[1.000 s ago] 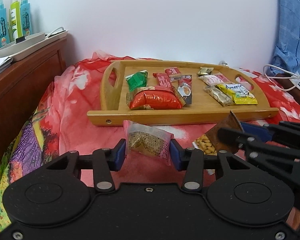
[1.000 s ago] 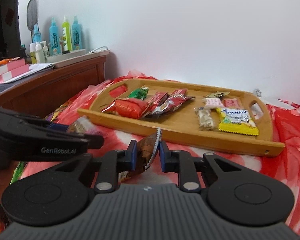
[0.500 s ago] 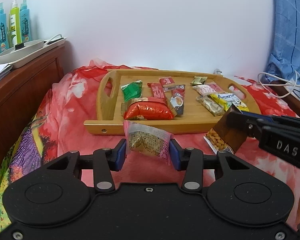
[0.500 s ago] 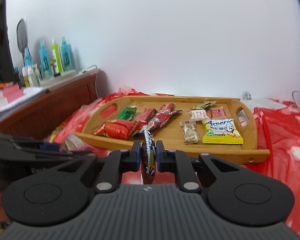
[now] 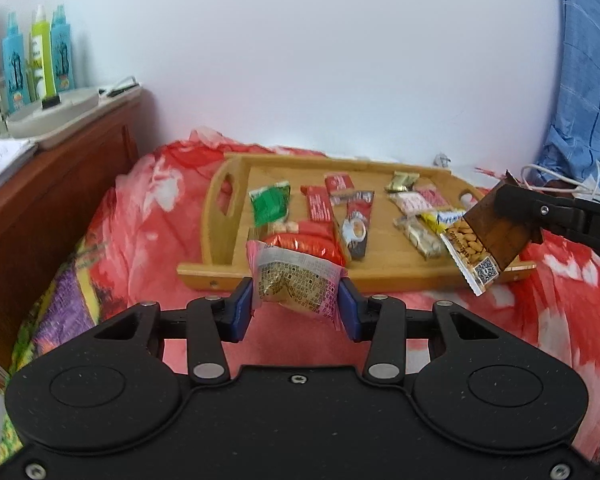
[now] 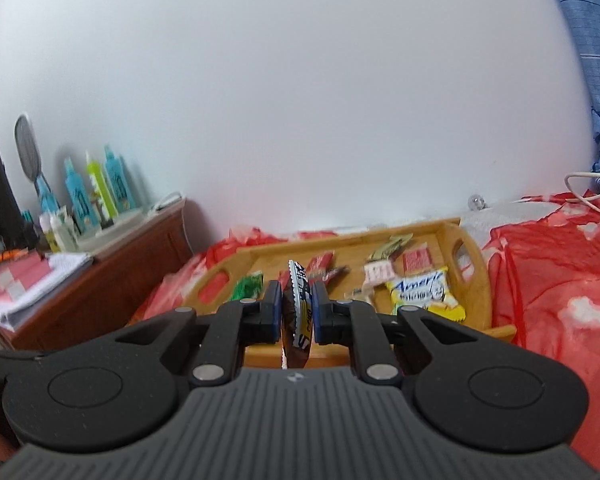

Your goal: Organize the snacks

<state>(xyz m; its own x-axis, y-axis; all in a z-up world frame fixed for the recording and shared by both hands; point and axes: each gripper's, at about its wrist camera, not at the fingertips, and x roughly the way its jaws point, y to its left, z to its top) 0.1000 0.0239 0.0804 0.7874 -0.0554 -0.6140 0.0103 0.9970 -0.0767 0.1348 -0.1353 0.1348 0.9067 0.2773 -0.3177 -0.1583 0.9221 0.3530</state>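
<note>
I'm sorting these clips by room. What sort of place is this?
Probably a bedroom: a bed with a red floral cover, a wooden dresser holding toiletry bottles, and blue cloth hanging by the wall.

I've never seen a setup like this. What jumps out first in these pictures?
Two black hand-held grippers each pinch a snack: the left gripper clamps a pink-edged cracker packet, and the right gripper holds a brown nut packet edge-on. Beyond them, a wooden tray with sorted snacks, among them a yellow bag, lies on a red floral bedspread.
</note>
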